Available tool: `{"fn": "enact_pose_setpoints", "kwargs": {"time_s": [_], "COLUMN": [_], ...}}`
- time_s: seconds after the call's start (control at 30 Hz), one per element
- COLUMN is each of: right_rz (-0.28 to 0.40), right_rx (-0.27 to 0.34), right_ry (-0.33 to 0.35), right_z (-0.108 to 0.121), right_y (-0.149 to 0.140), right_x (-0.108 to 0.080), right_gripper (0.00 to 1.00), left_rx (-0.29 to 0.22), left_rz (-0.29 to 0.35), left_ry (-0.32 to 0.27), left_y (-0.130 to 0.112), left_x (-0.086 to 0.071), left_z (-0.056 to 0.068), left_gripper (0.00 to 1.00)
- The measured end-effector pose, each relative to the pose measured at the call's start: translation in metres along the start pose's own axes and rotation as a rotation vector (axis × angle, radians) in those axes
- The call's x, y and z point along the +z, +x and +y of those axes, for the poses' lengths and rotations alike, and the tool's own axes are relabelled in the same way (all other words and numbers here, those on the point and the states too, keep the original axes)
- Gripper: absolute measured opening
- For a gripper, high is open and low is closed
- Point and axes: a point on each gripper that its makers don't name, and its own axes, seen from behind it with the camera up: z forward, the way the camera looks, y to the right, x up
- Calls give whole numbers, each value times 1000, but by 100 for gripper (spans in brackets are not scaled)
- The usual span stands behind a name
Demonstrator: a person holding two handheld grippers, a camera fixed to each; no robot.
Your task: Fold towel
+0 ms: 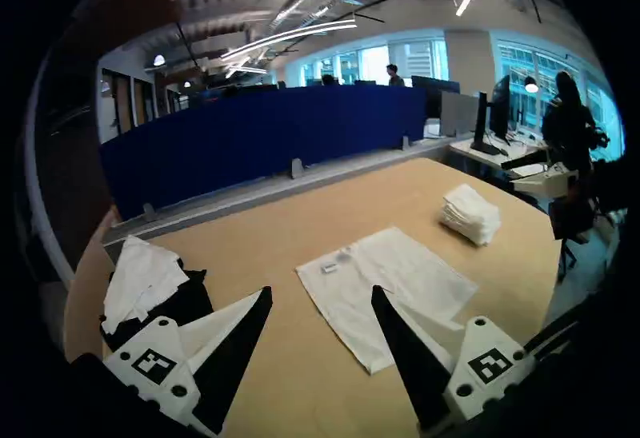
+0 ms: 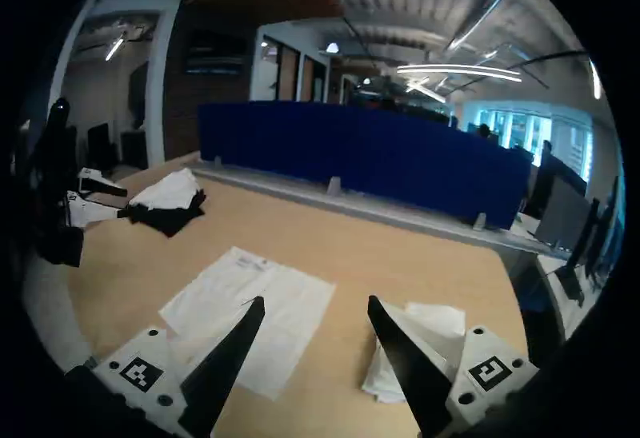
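Left gripper view shows the towel (image 1: 392, 278) flat on the counter (image 1: 264, 222), left hand-held gripper (image 1: 321, 288) and right hand-held gripper (image 2: 315, 299) both apart and empty; the cloth looks light and limp, so pinch a corner.

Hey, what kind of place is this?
Probably an open-plan office: a long blue divider panel, computer monitors, and strip lights overhead. The towel lies on a large wooden table.
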Motion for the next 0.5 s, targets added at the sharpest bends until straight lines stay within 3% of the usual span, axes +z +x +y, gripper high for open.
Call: {"fn": "enact_pose_setpoints", "kwargs": {"time_s": [0.2, 0.5], "right_rz": [-65, -105], "right_rx": [-40, -60], "right_ry": [60, 75], "right_z": [-12, -13], "right_y": [-12, -25], "right_x": [3, 8], "right_gripper": [100, 100], "left_rx": [44, 18], "left_rz": [-85, -126], "left_ry": [-29, -56], "left_y": [-25, -45], "left_x": [3, 11], "left_z": [4, 10], "left_gripper": [92, 92]}}
